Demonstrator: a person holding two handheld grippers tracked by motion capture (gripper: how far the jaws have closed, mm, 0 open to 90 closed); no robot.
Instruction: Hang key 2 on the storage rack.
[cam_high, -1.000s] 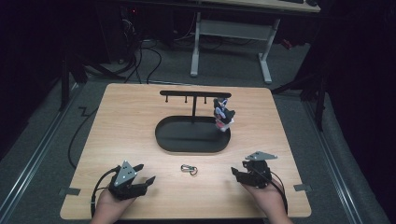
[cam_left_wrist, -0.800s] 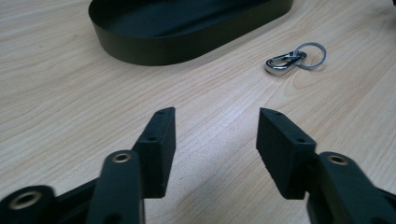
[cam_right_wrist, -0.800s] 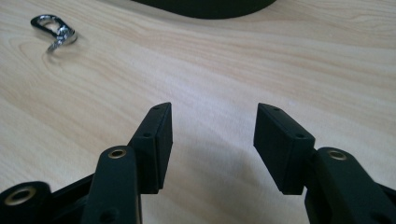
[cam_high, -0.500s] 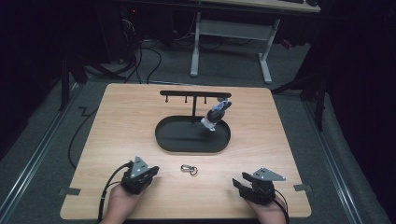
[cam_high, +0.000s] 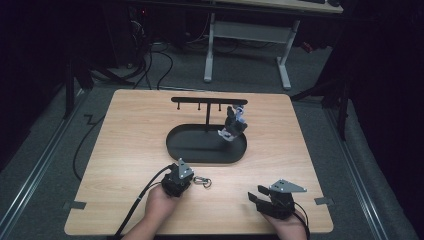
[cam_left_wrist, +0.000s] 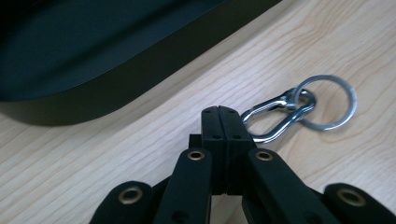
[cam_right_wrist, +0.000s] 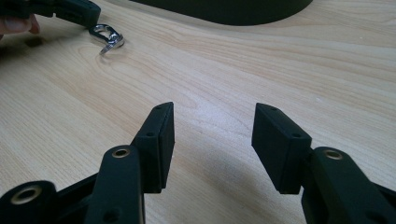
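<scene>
A silver carabiner (cam_high: 202, 181) with a key ring (cam_left_wrist: 327, 102) lies on the wooden table (cam_high: 125, 150), just in front of a black oval base (cam_high: 200, 145). My left gripper (cam_high: 189, 179) is shut, its tips (cam_left_wrist: 224, 112) right beside the carabiner's (cam_left_wrist: 275, 116) near end; nothing shows between the jaws. A T-shaped rack (cam_high: 209, 100) rises from the base, and a small grey-and-black figure keychain (cam_high: 234, 125) hangs from its right end. My right gripper (cam_high: 255, 196) rests open near the front right, with bare wood between its fingers (cam_right_wrist: 212, 123).
In the right gripper view the carabiner (cam_right_wrist: 107, 36) and the left gripper (cam_right_wrist: 70, 9) are far off at the upper left. The base wall (cam_left_wrist: 93, 60) stands close behind the left gripper. A desk frame (cam_high: 250, 45) and cables lie on the floor beyond the table.
My left gripper has slid right, up to the carabiner. The right gripper drew back toward the front edge. The hanging figure has swung on the rack.
</scene>
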